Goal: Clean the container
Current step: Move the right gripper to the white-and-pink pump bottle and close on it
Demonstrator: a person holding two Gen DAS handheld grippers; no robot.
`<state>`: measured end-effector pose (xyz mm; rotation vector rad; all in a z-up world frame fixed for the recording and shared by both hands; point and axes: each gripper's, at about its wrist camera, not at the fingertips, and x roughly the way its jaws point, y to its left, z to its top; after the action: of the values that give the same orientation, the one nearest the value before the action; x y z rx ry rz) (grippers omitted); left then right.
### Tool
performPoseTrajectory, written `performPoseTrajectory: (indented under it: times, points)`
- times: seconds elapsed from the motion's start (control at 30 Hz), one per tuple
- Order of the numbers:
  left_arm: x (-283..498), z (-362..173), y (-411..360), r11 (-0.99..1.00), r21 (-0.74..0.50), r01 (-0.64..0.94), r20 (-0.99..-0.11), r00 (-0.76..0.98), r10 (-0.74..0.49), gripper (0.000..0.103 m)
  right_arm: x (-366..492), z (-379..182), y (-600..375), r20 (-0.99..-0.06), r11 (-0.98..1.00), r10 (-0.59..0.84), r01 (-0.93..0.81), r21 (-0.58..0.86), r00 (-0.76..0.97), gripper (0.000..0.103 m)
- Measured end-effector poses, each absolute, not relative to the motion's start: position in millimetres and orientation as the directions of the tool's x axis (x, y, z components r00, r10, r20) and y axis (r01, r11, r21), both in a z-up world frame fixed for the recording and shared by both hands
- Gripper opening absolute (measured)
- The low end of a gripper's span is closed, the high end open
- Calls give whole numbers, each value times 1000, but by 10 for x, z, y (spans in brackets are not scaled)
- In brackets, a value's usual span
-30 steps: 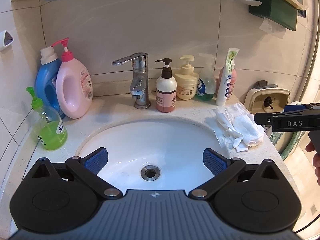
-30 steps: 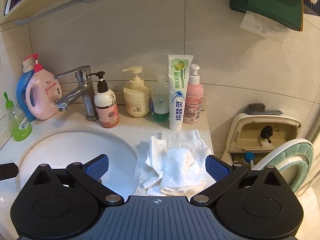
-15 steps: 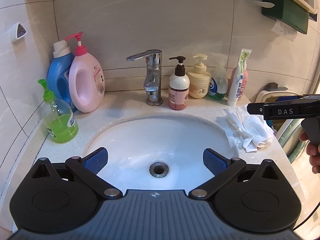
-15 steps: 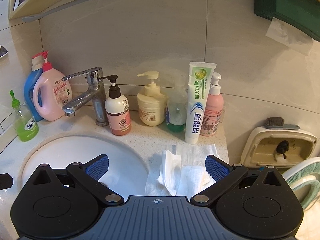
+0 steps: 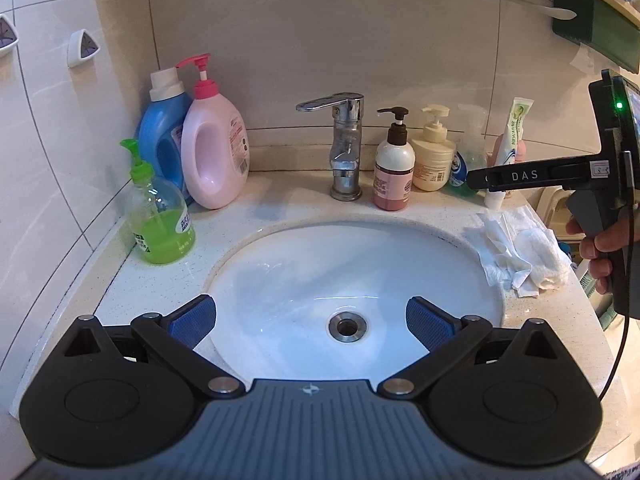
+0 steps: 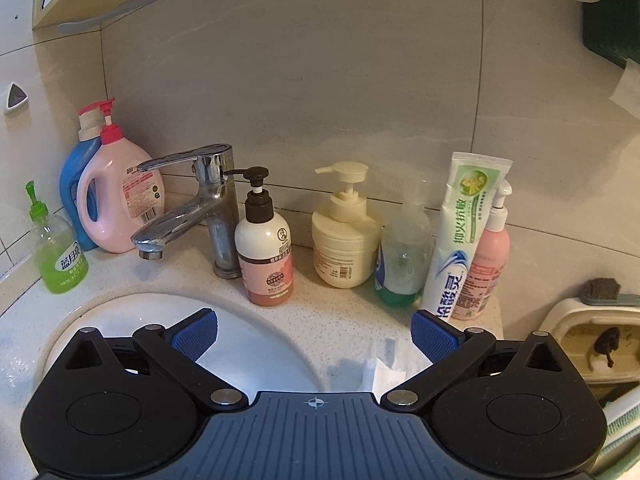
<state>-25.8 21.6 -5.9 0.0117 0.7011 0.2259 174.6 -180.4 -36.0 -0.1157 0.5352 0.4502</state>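
Note:
A white oval sink basin (image 5: 304, 264) with a metal drain (image 5: 347, 326) lies below my left gripper (image 5: 311, 316), which is open and empty. A crumpled white paper towel (image 5: 520, 254) lies on the counter right of the basin. My right gripper (image 6: 314, 334) is open and empty above the counter, with the towel's edge (image 6: 382, 372) just under it. In the left wrist view the right gripper's black body (image 5: 536, 176) hovers above the towel. A chrome faucet (image 5: 342, 148) stands behind the basin.
Blue and pink detergent bottles (image 5: 208, 148) and a green soap bottle (image 5: 160, 220) stand at the left. Pump bottles (image 6: 266, 252) and an upright toothpaste tube (image 6: 460, 236) line the back wall. A toilet tank (image 6: 588, 340) is at the right.
Both grippers have drawn back and risen. The right gripper has moved forward over the towel, which has slid mostly out of its view. Both stay open.

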Motion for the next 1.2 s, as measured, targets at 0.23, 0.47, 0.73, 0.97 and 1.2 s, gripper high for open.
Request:
performPoseTrajectory:
  times: [0.23, 0.47, 0.73, 0.97, 1.2]
  points:
    - [-406, -67, 274, 958, 93, -271, -650, 712, 264, 103, 2043, -412, -1566, -516, 860, 436, -510, -1, 737, 103]
    - [-577, -53, 380, 928, 109, -356, -658, 674, 336, 103, 2360, -592, -1264, -535, 834, 461, -551, -10, 708, 103]
    - [-778, -2, 488, 885, 133, -446, -660, 626, 415, 103, 2670, -762, -985, -528, 830, 467, -557, -14, 709, 92]
    - [-891, 30, 553, 857, 147, -494, -665, 593, 455, 103, 2824, -897, -813, -535, 831, 455, -556, -34, 712, 76]
    - [-924, 70, 563, 855, 152, -496, -656, 596, 462, 103, 2882, -965, -789, -549, 830, 448, -557, -39, 706, 60]
